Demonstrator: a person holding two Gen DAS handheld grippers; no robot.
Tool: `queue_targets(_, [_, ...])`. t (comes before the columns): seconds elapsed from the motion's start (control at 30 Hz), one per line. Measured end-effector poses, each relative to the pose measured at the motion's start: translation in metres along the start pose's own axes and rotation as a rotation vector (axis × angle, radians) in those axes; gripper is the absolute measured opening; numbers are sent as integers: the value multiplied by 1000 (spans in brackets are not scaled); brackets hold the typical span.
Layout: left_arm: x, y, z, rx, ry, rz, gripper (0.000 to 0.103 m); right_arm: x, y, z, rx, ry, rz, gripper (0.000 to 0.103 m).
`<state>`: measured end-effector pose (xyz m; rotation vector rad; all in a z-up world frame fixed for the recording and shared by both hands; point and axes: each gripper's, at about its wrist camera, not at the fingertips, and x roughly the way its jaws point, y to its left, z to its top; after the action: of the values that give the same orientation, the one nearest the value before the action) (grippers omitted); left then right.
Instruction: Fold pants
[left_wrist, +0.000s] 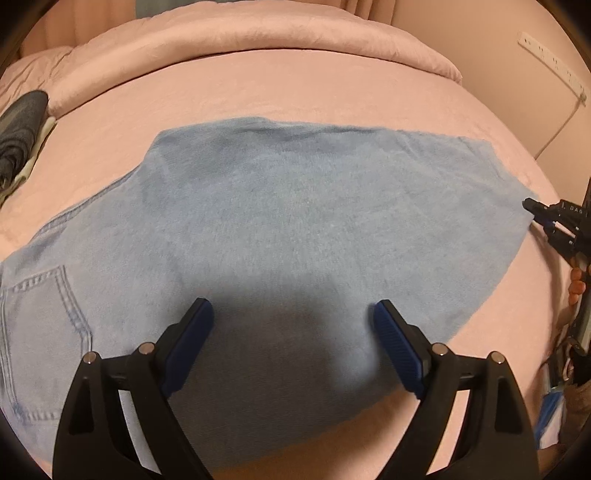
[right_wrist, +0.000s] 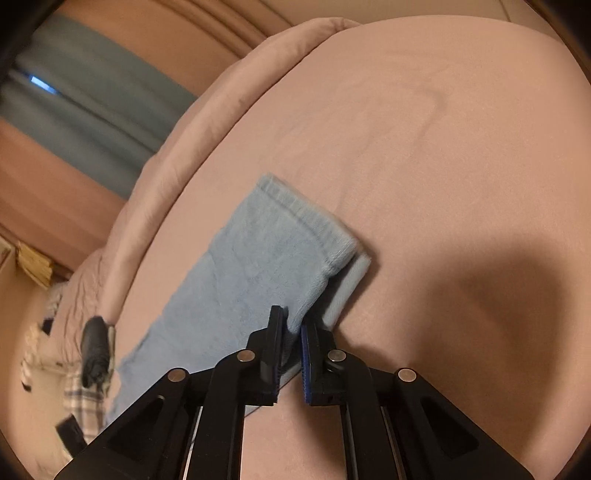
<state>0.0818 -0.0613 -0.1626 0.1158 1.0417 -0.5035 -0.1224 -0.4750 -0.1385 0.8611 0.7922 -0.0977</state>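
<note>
Obs.: the light-blue denim pants lie flat across the pink bedsheet, legs already laid one over the other lengthwise; the back pocket with its stitching shows at the left side of my left wrist view, the leg ends run off to the right.

Left claw: jaws spread wide, holding nothing, poised over the thigh section of the denim, its shadow cast on the cloth directly below.

Right claw: jaws drawn narrow and pinched on the near edge of the legs close to the hem. Two layers are visible there, the lower one peeking out past the upper at the corner, so the cuffs are not perfectly aligned.

Progress, my judgement: first fold (leg onto leg) done. The crosswise folds, hem end carried toward the waist, are not yet made; the garment is at full length. Roughly a third complete.

Also noted: a dark folded garment at the far left of the bed, well apart from the work.
</note>
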Motion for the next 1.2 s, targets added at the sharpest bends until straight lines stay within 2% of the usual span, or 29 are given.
queue_targets(0.07, [-9,2,-1,-31,-16,-55,89,-17,-1,4,-1,-66,-53,28])
queue_targets(0.1, [-11,3,-1,-40,-22,-74,89,-28,4,5,-34,-114,-119,35])
queue_targets(0.13, [-12,2,-1,-48,-26,-88,89,-34,9,4,-64,-140,-149,40])
queue_targets(0.23, [-6,-2,6,-75,-25,-114,89,-40,36,-2,-197,-155,-146,40])
queue_targets(0.37, [10,-17,15,-90,-4,-138,89,-10,83,-23,-384,-14,-3,39])
queue_targets(0.4, [12,-21,17,-86,-1,-133,89,-3,92,-28,-413,6,3,37])
queue_targets(0.47, [17,-28,20,-66,5,-105,89,13,110,-39,-497,49,-4,29])
queue_targets(0.53, [19,-33,16,-35,10,-81,89,28,119,-50,-562,94,-35,27])
queue_targets(0.63, [18,-37,7,40,11,-50,89,39,108,-68,-617,170,-104,22])
queue_targets(0.67, [17,-40,1,76,7,-39,89,33,104,-73,-642,147,-101,20])
queue_targets(0.73, [16,-40,-3,101,-5,-37,89,26,99,-75,-644,165,-98,20])
queue_targets(0.87, [11,-32,-4,70,-4,-77,89,14,91,-64,-605,218,-60,20])
queue_targets(1.03, [-2,-23,0,4,-10,-154,89,5,111,-42,-583,129,48,20])
queue_targets(1.2, [0,-26,30,6,-54,-134,89,53,141,-16,-628,109,20,20])
